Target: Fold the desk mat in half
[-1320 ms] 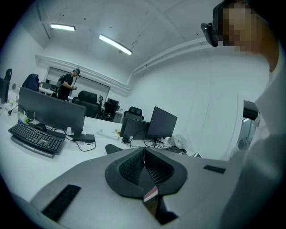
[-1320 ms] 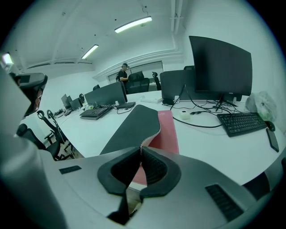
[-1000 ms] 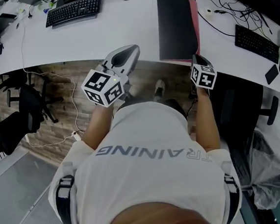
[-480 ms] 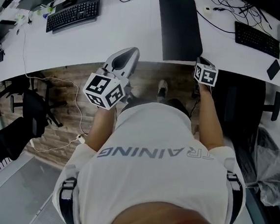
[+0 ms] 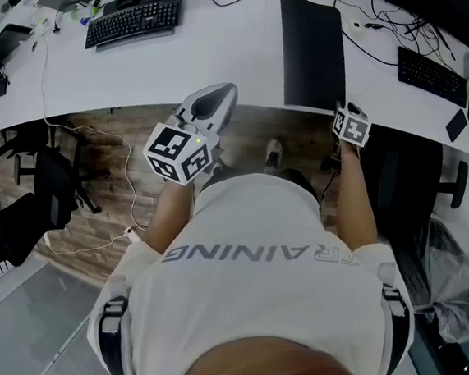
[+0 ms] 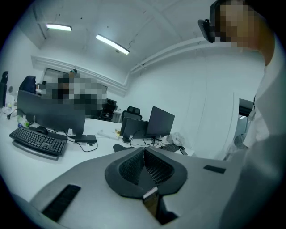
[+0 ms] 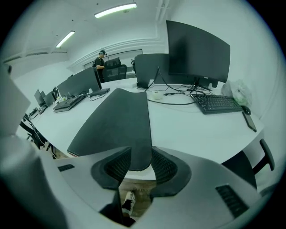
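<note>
I had just opened my right gripper (image 7: 140,153) round the corner of the doubled desk mat (image 5: 314,50), at the near edge of the desk (image 5: 231,50), to release it; my left gripper (image 6: 144,150) idled closed, empty.

I see the desk mat (image 5: 312,50) as a long, narrow black strip lying flat on the white bench (image 5: 231,50), its long sides running away from me. The surface is matte and dark, with rounded corners and a thin stitched border. It looks doubled over, though I cannot separate the layers. Its near short end sits at the bench's front edge. The near right corner lies between the jaws of the right tool (image 7: 140,152), which have just been opening and stand clear of it.
</note>
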Motion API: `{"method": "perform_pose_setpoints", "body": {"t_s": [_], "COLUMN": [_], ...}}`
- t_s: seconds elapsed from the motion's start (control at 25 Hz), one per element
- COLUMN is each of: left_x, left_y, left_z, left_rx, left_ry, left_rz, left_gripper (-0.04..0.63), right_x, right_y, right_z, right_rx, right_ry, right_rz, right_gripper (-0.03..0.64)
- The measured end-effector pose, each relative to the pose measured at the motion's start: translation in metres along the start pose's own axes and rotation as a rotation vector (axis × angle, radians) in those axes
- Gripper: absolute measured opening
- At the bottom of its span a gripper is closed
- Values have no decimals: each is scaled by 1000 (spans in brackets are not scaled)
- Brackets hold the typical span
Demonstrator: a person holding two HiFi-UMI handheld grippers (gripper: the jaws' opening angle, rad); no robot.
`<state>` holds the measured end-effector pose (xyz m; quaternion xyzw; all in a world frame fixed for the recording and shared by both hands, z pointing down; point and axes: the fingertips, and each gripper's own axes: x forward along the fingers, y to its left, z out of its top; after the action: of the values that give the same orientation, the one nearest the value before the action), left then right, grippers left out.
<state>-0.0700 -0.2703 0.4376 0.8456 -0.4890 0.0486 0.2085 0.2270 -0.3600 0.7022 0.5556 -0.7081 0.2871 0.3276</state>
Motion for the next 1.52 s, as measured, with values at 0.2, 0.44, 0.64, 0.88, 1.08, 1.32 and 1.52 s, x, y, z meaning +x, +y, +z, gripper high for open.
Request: {"method": "perform_pose_setpoints", "body": {"t_s": [0.2,0.44,0.64,0.88,1.08,1.32,1.52], "left_x": [-18,-38,-53,-78,-106,-137,-146], "left_y": [11,17,25,49,76,106,120], "left_z": [13,37,54,78,92,104,102], "left_rx": [12,48,81,102,83,66,46], "left_ry": [-29,-80,-114,-182,-239,-299,-308], "left_rz": [-8,-26,-31,23,81,159,177], "left_gripper": [32,32,32,32,32,32,32], "right_x": [-28,-76,-125,-178,-217,-254,-265], "right_y": [7,48,96,159,217,266,285], "right_z": [38,98,151,204,230,251,260], "right_rx": [28,1,-56,-134,-210,-282,-303], "right_ry": [-105,-276,-420,-565,-654,-723,-752], "right_rz": [-47,2,63,174,270,339,365], "right_gripper": [163,122,46,25,25,25,24]}}
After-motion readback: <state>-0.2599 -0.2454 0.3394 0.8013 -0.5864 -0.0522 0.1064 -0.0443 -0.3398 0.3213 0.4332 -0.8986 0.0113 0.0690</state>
